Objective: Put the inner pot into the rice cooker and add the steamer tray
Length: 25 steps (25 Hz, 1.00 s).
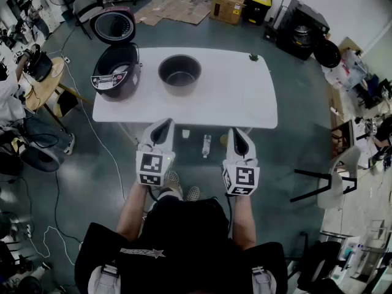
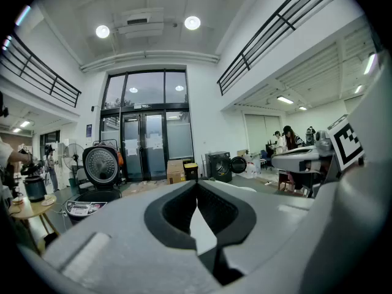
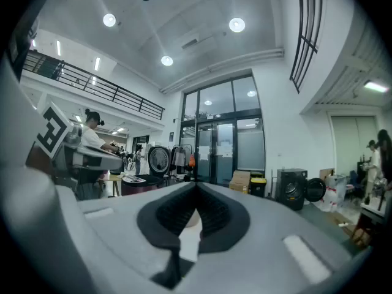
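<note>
A dark rice cooker with its round lid swung up stands at the left end of a white table. To its right sits the grey inner pot, loose on the table. I see no steamer tray. My left gripper and right gripper hover side by side at the table's near edge, both shut and holding nothing. The cooker shows at the left of the left gripper view, and the cooker shows faintly left of centre in the right gripper view.
A small dark green object lies at the table's far right corner. A bottle lies on the floor under the near edge. Cardboard boxes sit beyond the table, chairs to the right, and a small round table to the left.
</note>
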Available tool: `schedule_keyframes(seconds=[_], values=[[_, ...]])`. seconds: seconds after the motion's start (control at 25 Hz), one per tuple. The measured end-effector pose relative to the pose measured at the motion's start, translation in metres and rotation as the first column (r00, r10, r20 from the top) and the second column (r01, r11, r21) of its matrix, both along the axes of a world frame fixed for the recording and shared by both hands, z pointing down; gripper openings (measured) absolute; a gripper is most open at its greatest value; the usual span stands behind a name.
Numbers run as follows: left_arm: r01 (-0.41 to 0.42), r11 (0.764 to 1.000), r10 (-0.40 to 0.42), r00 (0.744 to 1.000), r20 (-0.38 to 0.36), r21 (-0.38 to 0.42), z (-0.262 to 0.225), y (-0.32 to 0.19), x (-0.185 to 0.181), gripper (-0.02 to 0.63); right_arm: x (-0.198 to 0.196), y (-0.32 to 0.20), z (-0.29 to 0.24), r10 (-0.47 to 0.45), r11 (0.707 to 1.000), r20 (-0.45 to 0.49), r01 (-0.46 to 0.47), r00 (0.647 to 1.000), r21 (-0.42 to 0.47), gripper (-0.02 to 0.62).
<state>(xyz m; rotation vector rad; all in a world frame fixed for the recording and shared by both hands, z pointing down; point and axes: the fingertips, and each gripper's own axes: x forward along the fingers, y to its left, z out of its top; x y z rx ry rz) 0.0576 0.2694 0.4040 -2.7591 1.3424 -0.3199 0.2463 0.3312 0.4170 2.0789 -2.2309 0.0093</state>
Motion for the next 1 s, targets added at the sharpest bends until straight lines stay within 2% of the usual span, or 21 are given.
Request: schedule_keyframes(seconds=[0.24, 0.48, 0.72, 1.0], values=[[0.003, 1.0, -0.003, 1.0, -0.003, -0.007, 0.0, -0.002, -0.005, 0.011, -0.006, -0.003, 0.0, -0.003, 1.0, -0.017, 0.003, 1.0, 0.009, 0.003], [0.015, 1.0, -0.015, 1.0, -0.003, -0.003, -0.002, -0.025, -0.016, 0.011, -0.016, -0.026, 0.005, -0.012, 1.0, -0.014, 0.012, 1.0, -0.014, 0.003], [0.01, 1.0, -0.01, 1.0, -0.007, -0.025, 0.004, -0.082, -0.046, 0.011, -0.04, -0.074, 0.01, 0.025, 0.999, -0.002, -0.025, 1.0, -0.031, 0.003], [-0.056, 0.996, 0.056, 0.998, 0.002, -0.063, 0.02, -0.173, -0.063, 0.011, -0.062, -0.15, 0.021, 0.105, 0.993, 0.021, -0.104, 0.994, -0.063, 0.003]])
